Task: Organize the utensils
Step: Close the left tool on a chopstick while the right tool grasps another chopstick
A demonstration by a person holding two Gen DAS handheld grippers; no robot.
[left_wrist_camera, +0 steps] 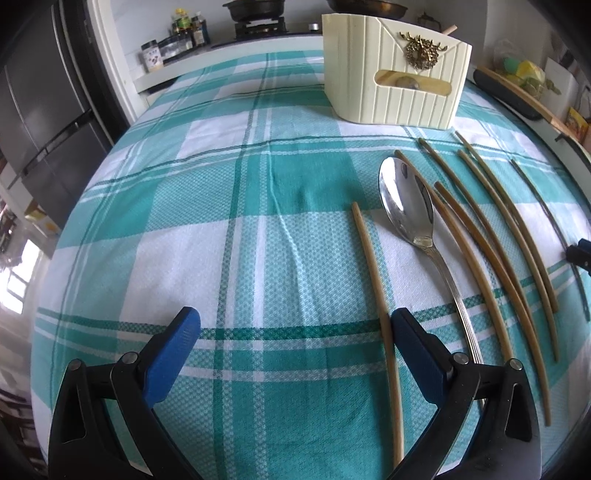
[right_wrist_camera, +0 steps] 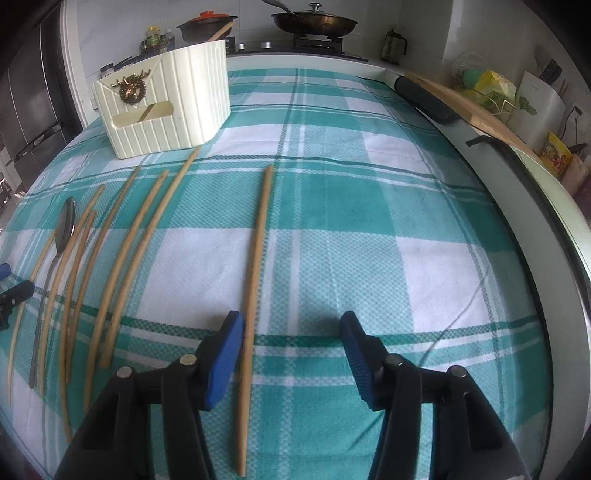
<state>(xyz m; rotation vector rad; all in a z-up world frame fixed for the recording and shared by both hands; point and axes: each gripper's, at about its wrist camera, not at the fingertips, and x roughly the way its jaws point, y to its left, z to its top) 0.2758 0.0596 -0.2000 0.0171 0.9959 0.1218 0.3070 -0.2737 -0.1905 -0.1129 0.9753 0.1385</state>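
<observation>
A cream ribbed utensil holder [left_wrist_camera: 395,74] stands at the far side of the checked tablecloth; it also shows in the right wrist view [right_wrist_camera: 166,103], with a chopstick in it. Several bamboo chopsticks [left_wrist_camera: 491,229] and a metal spoon [left_wrist_camera: 406,199] lie in a row on the cloth. My left gripper [left_wrist_camera: 295,350] is open, low over the cloth; one chopstick [left_wrist_camera: 373,280] lies just inside its right finger. My right gripper [right_wrist_camera: 291,354] is open, and a lone chopstick [right_wrist_camera: 255,280] lies between its fingers, close to the left one. The spoon [right_wrist_camera: 64,225] and other chopsticks [right_wrist_camera: 122,258] lie to its left.
A stove with pans [right_wrist_camera: 314,22] and jars [left_wrist_camera: 184,33] line the counter behind the table. A cutting board with a dark handle [right_wrist_camera: 443,99] rests at the table's right edge, with bags [right_wrist_camera: 495,85] beyond. A fridge [left_wrist_camera: 40,110] stands at the left.
</observation>
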